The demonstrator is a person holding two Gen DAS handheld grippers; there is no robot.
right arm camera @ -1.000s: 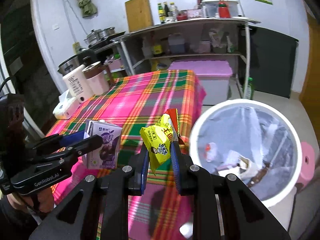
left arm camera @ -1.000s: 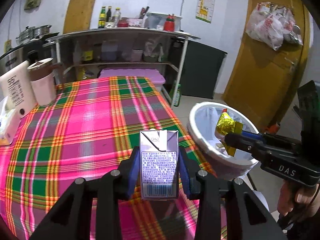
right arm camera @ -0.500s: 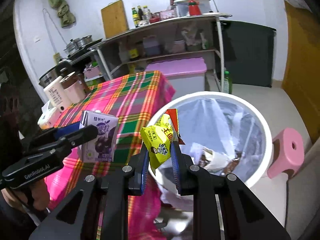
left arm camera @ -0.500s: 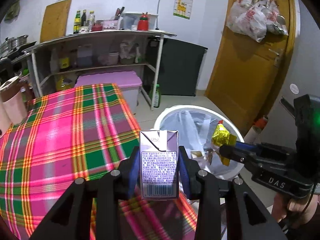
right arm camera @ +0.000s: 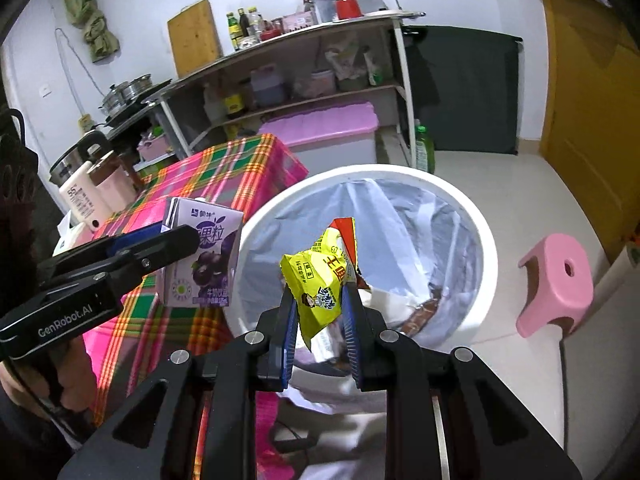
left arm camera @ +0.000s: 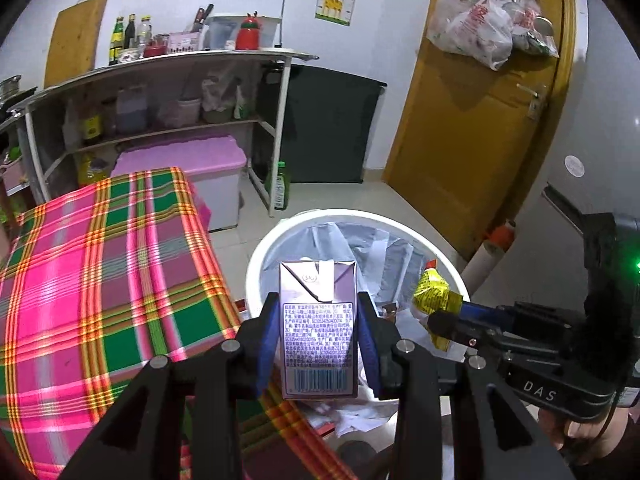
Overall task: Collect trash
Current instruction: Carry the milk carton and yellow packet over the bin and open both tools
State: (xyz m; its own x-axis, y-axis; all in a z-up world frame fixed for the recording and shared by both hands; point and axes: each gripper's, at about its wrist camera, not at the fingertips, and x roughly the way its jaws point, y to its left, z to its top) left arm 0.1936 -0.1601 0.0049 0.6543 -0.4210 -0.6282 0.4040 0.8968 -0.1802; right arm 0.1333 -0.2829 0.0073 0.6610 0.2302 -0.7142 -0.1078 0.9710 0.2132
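almost done: left gripper [left arm camera: 318, 344] grips the milk carton [left arm camera: 318, 328], right gripper [right arm camera: 318, 320] grips the yellow wrapper [right arm camera: 320, 284], both over the far bin [right arm camera: 476, 232], not dropped yet.

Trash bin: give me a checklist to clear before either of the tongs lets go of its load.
1. Left tongs shut on the purple milk carton: ok.
2. Right tongs shut on the yellow snack wrapper: ok.
3. Wrapper over the trash bin opening: ok in the right wrist view.
4. Carton fully inside the rim line: cannot tell; in the right wrist view it hangs near the bin's left edge, by the plaid tablecloth.
5. Liner bag open, room left above the trash inside: ok.
6. The two tongs apart, not touching: ok.
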